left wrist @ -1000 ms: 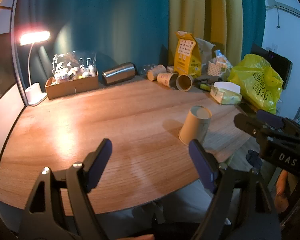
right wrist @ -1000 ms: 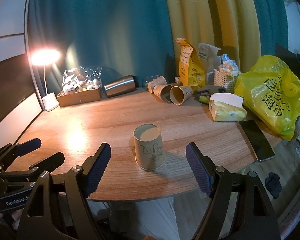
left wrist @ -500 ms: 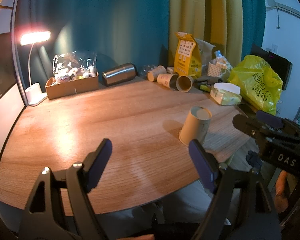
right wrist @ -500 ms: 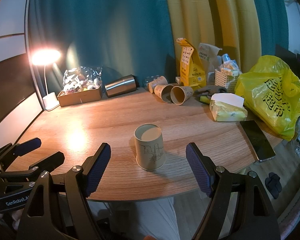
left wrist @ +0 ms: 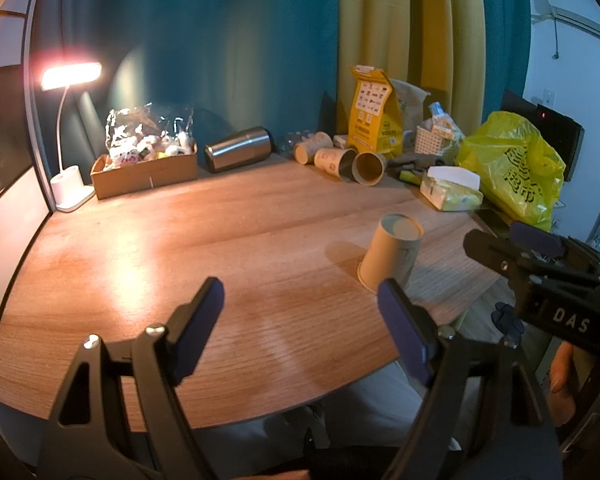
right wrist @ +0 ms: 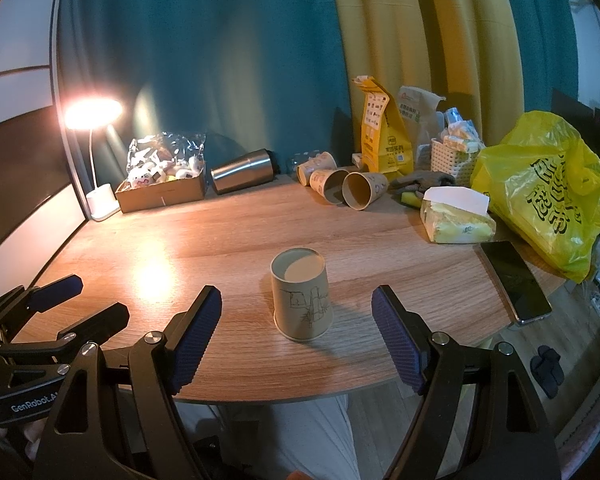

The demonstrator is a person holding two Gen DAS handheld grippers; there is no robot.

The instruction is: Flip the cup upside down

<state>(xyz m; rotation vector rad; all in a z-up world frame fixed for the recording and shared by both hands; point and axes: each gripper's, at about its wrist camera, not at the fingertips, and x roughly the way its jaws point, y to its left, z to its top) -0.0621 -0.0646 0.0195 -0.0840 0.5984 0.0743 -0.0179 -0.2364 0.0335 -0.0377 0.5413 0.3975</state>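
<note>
A tan paper cup (right wrist: pixel 301 298) with a line drawing stands upside down on the wooden table (right wrist: pixel 220 240), its flat base up, near the front edge. It also shows in the left wrist view (left wrist: pixel 390 253). My right gripper (right wrist: pixel 296 344) is open and empty, fingers on either side of the cup and just short of it. My left gripper (left wrist: pixel 300 324) is open and empty over the table's front, left of the cup. The right gripper also shows at the right of the left wrist view (left wrist: pixel 540 264), and the left gripper at the left of the right wrist view (right wrist: pixel 56 312).
Several paper cups (right wrist: pixel 340 186) lie on their sides at the back, beside a steel tumbler (right wrist: pixel 244 171). A cardboard box of snacks (right wrist: pixel 162 184) and a lit lamp (right wrist: pixel 94 112) stand back left. A tissue pack (right wrist: pixel 456 220), phone (right wrist: pixel 514 280) and yellow bag (right wrist: pixel 548 196) sit right.
</note>
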